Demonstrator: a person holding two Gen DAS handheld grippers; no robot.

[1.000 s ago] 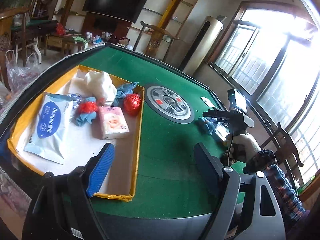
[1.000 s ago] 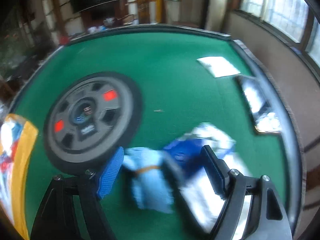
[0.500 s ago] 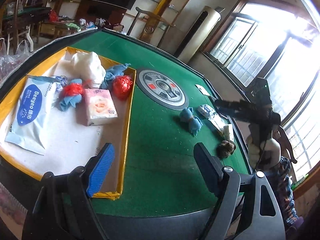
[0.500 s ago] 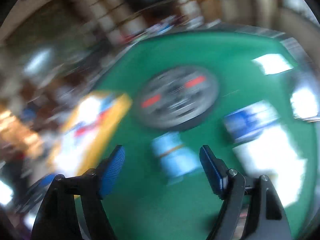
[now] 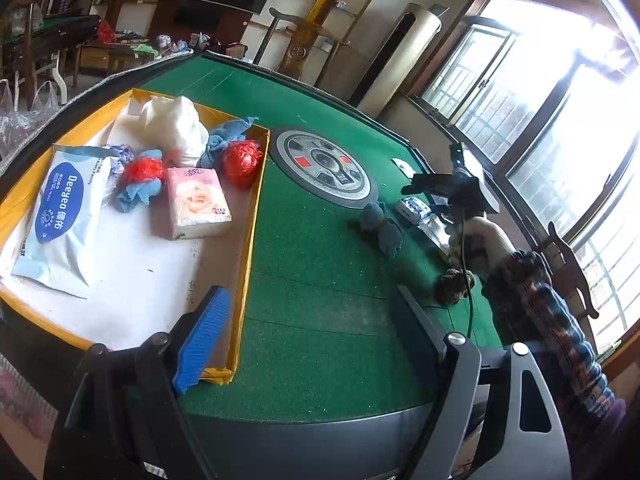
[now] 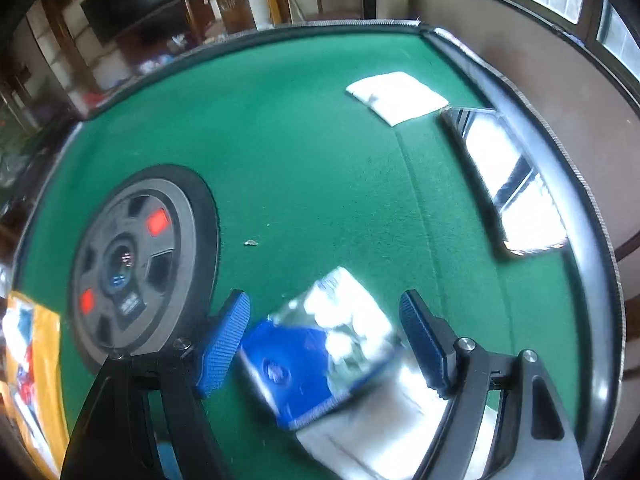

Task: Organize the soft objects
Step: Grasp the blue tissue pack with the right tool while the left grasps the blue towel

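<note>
A yellow-rimmed tray (image 5: 248, 248) on the green table holds a blue wipes pack (image 5: 60, 216), a pink tissue pack (image 5: 196, 204), a white cloth bundle (image 5: 176, 128), red balls and blue cloths. My left gripper (image 5: 308, 336) is open and empty over the tray's near corner. A blue cloth (image 5: 382, 228) and a blue-and-clear packet (image 5: 412, 208) lie on the felt to the right. My right gripper (image 6: 324, 336) is open, its jaws on either side of that packet (image 6: 316, 348), above it. The right gripper also shows in the left wrist view (image 5: 448, 188).
A round grey control hub (image 5: 324, 166) sits mid-table. A brown fuzzy item (image 5: 452, 286) lies near the right edge. A white paper (image 6: 396, 96) and a shiny recessed tray (image 6: 508, 184) are by the far right rim. The raised table rim (image 6: 592, 216) runs around.
My right gripper swung away with blur, then came back over the blue-and-clear packet instead of the blue cloth. My left gripper stayed open near the tray corner.
</note>
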